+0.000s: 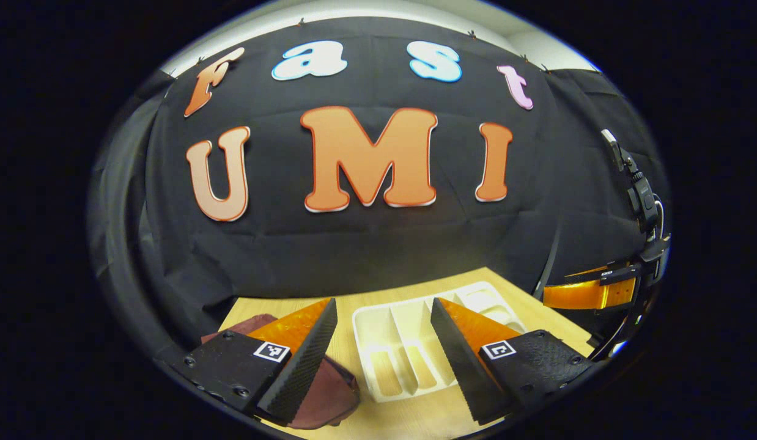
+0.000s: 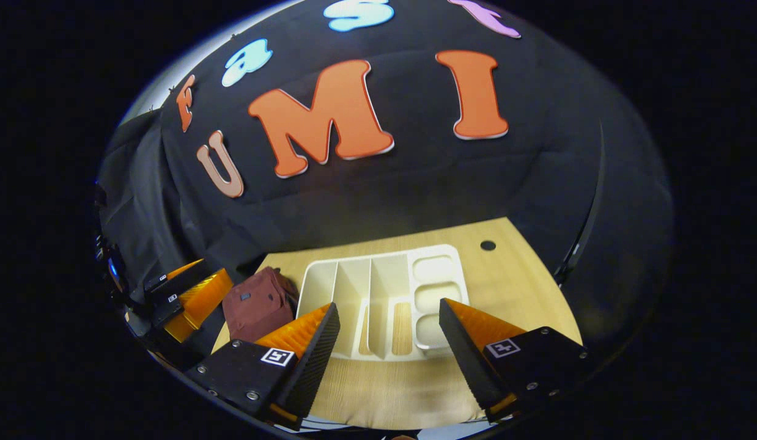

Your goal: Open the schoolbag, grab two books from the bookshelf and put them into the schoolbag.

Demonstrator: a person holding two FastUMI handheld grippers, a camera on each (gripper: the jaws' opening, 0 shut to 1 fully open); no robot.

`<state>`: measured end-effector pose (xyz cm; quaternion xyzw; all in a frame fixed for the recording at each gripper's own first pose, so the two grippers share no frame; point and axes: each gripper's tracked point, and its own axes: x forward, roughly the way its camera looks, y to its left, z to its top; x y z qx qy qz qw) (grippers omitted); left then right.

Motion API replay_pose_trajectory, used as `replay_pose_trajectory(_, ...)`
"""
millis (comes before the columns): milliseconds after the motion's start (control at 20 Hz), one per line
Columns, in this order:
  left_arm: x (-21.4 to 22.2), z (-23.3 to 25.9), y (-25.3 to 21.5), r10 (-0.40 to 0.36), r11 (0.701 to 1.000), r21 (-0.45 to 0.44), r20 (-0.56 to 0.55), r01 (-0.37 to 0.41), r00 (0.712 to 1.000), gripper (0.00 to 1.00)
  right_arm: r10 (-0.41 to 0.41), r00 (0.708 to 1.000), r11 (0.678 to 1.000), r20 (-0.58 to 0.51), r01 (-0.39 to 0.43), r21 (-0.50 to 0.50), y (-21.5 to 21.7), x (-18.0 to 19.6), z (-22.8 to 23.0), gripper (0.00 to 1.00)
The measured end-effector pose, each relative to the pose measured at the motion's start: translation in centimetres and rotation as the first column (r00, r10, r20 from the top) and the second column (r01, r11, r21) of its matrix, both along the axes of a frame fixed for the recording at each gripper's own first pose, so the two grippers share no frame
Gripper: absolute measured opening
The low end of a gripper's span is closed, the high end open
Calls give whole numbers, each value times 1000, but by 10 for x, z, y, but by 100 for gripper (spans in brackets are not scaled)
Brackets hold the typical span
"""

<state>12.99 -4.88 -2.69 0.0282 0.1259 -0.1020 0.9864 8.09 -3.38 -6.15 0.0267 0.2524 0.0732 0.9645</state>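
In the left gripper view, the dark red schoolbag (image 1: 320, 397) lies at the lower left of the frame on the wooden table (image 1: 415, 421), partly hidden behind your left gripper's (image 1: 384, 348) left finger. That gripper sits at the bottom centre with its 2 fingers spread wide apart and nothing between them. Through the gap you see the white bookshelf (image 1: 415, 342), a tray with upright dividers, just right of the bag; whether they touch is hard to tell. At the right edge of the frame, your right gripper (image 1: 589, 293) hangs above the table's far corner.

In the right gripper view, your left gripper (image 2: 192, 293) shows at the lower left edge of the frame, near the bag. The schoolbag (image 2: 256, 305) sits just right of it, lower left of centre, its flap looking closed, right beside the shelf's left wall. The bookshelf (image 2: 384, 293) fills the middle of the table (image 2: 384, 391), with 3 long slots on its left part and 3 small rounded pockets on its right. You hold the right gripper (image 2: 387, 342) at the bottom centre, fingers wide apart and gripping nothing. A small dark hole (image 2: 488, 245) marks the table at the upper right of the shelf.
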Motion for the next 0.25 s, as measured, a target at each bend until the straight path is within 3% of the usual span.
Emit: replay_pose_trajectory(250, 5, 23, 0, 18, 999, -42, 69, -16, 997, 98, -63, 978, 995, 196, 76, -58, -22, -10, 42, 97)
